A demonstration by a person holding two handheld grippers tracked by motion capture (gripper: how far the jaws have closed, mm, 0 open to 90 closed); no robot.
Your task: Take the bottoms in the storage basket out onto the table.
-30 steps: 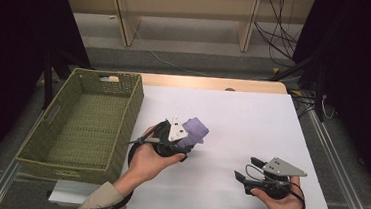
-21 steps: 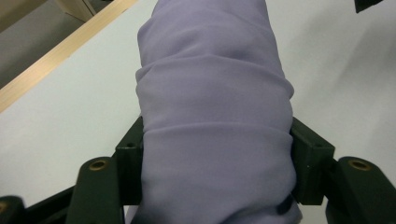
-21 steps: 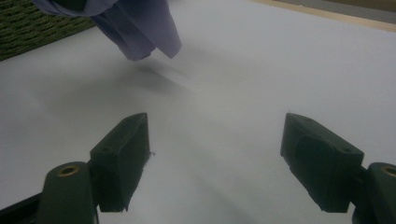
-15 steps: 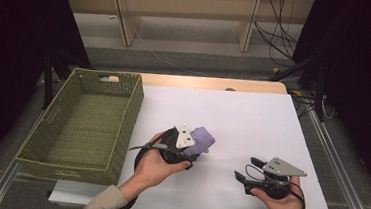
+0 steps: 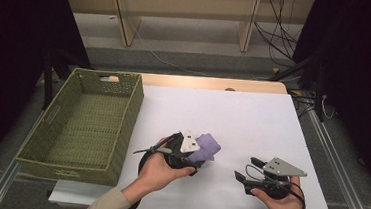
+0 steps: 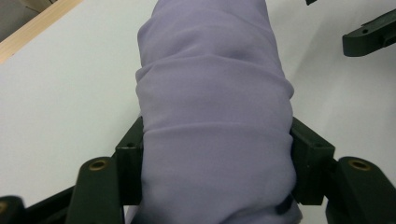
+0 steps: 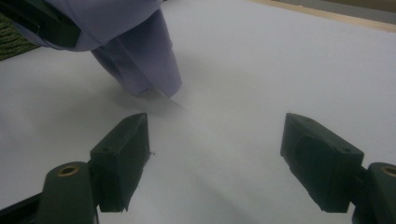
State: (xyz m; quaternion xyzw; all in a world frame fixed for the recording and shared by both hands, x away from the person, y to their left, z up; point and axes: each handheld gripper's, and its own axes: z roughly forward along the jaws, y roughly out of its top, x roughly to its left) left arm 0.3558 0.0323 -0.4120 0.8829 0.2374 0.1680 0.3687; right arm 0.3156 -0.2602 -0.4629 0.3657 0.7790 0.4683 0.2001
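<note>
1. The left hand-held gripper [image 5: 195, 154] clamps a bunched lilac cloth [image 6: 215, 116] low over the white tabletop [image 5: 252, 125]; its hanging tip could drag and slip out
2. The right hand-held gripper [image 7: 217, 154], spread and empty nearby, could snag it

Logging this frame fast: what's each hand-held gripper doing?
Left hand-held gripper: shut on the purple cloth.
Right hand-held gripper: open, holding nothing.
</note>
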